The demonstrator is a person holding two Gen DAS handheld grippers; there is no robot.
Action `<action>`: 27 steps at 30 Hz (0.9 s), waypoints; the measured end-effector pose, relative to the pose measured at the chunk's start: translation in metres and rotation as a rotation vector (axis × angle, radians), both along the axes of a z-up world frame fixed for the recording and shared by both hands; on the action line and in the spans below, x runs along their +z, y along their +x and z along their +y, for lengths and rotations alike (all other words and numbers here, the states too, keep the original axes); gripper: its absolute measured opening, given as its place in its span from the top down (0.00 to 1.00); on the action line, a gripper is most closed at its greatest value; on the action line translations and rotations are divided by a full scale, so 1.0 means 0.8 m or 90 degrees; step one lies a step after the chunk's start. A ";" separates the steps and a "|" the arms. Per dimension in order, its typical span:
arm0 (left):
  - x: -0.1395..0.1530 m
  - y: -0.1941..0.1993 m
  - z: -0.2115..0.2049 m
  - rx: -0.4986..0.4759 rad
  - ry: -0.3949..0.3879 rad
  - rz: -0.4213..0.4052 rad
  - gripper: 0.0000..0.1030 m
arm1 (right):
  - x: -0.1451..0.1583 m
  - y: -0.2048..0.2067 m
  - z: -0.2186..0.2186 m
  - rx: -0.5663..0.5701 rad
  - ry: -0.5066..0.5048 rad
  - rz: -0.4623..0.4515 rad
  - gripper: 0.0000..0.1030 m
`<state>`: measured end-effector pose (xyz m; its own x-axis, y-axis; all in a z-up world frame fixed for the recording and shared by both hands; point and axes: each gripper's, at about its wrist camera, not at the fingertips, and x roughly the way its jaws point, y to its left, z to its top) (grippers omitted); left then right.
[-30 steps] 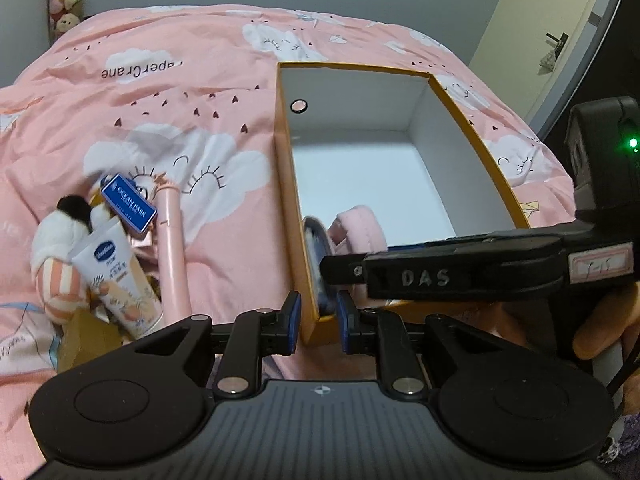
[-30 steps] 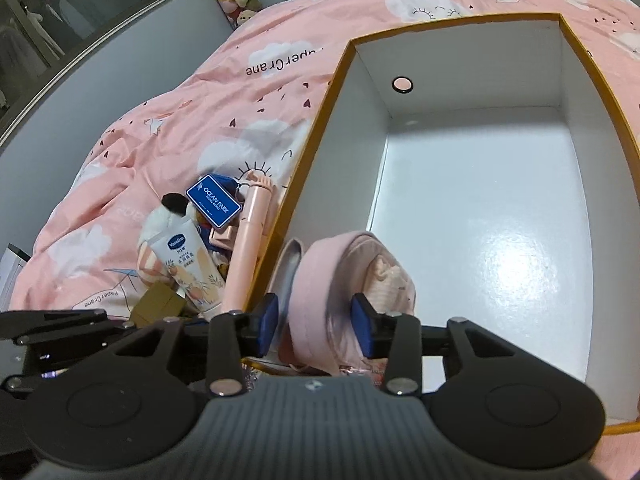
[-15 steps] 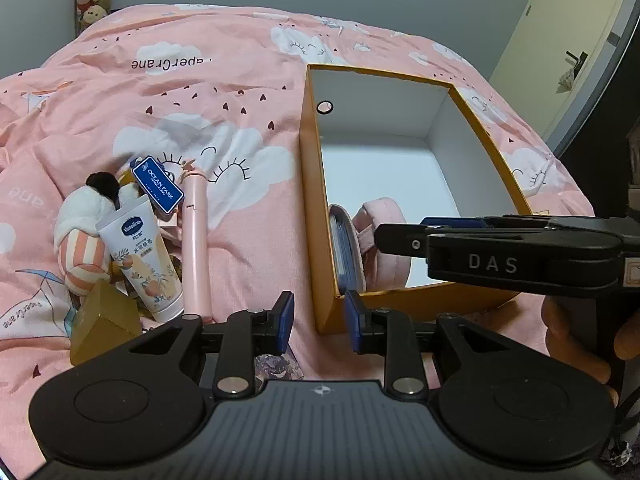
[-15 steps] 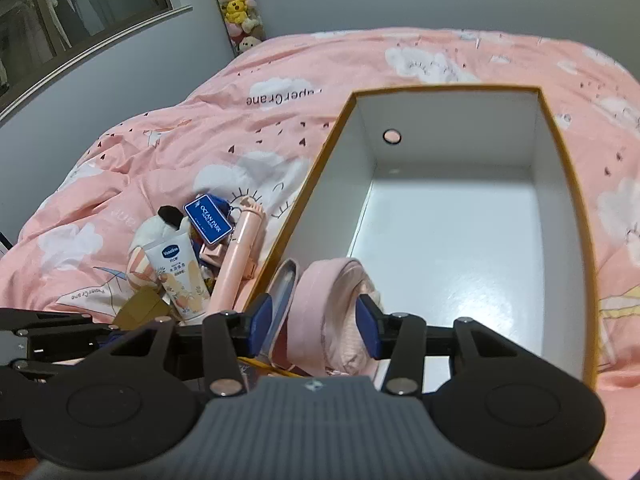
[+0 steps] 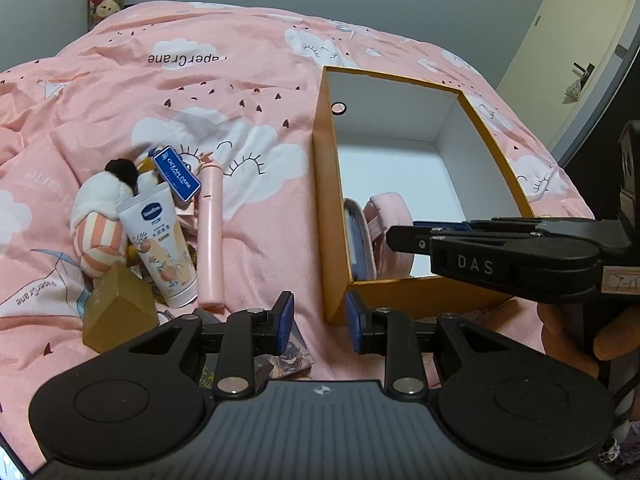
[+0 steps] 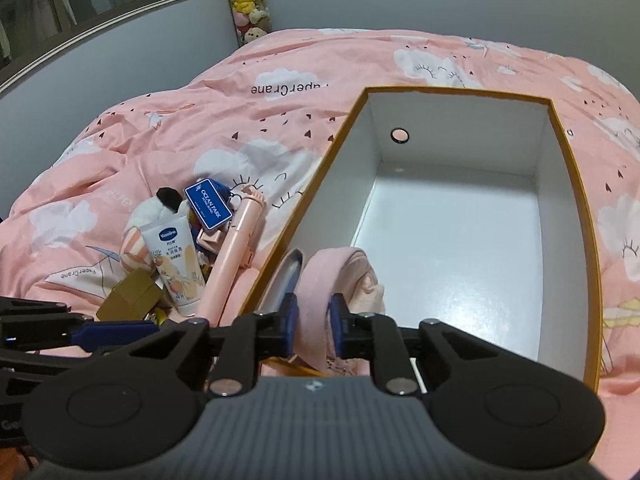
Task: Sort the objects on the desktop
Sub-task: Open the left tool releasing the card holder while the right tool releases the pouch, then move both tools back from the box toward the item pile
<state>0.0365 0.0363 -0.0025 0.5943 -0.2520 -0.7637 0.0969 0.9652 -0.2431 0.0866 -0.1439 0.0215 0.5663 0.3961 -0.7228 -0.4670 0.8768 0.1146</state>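
An open orange box (image 5: 320, 200) (image 6: 308, 208) with a white inside lies on the pink bed cover. A pink pouch (image 5: 390, 208) (image 6: 320, 276) stands in its near left corner, next to a flat grey-blue case (image 5: 358, 236) (image 6: 286, 276). My right gripper (image 6: 315, 322) (image 5: 400, 236) is closing, and its pads pinch a fold of the pouch. My left gripper (image 5: 319, 320) hangs open over the box's near corner with nothing between its fingers. Left of the box lie a hand-cream tube (image 5: 160, 240) (image 6: 176, 264), a pink stick (image 5: 210, 236), a blue tag (image 5: 177, 174) and a striped plush (image 5: 100, 216).
A small brown carton (image 5: 118, 312) sits at the near end of the pile. A printed card (image 5: 296, 354) lies under my left fingers. A hand (image 5: 568, 344) holds the right gripper. Stuffed toys (image 6: 248, 0) hang by the far wall, and a door (image 5: 580, 52) stands at the right.
My right jaws opened a little around the pouch, then narrowed onto its fold. Both grippers drew back from the box, and the left jaws opened slightly wider.
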 end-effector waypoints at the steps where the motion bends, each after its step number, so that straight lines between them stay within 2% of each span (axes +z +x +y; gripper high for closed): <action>1: 0.000 -0.001 0.001 0.001 -0.001 0.001 0.69 | 0.000 0.001 0.003 0.003 -0.003 -0.002 0.82; 8: -0.002 -0.003 0.006 0.005 0.000 0.009 0.69 | -0.010 -0.001 0.020 0.036 -0.033 -0.009 0.82; 18: -0.006 -0.002 0.007 0.005 0.003 0.017 0.69 | 0.001 -0.012 0.009 0.036 -0.029 -0.034 0.78; 20: -0.006 -0.002 0.004 0.001 0.005 0.014 0.69 | 0.005 -0.017 0.009 0.041 -0.030 -0.044 0.74; 24: -0.001 -0.006 -0.003 -0.006 0.020 0.001 0.69 | 0.014 -0.027 0.006 0.053 -0.016 -0.070 0.72; 27: 0.003 -0.011 -0.006 -0.007 0.038 -0.010 0.69 | 0.022 -0.039 0.003 0.074 0.000 -0.094 0.66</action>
<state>0.0275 0.0315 0.0001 0.6033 -0.2130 -0.7685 0.1105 0.9767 -0.1840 0.0558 -0.1419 0.0388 0.6164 0.4647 -0.6357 -0.5767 0.8161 0.0375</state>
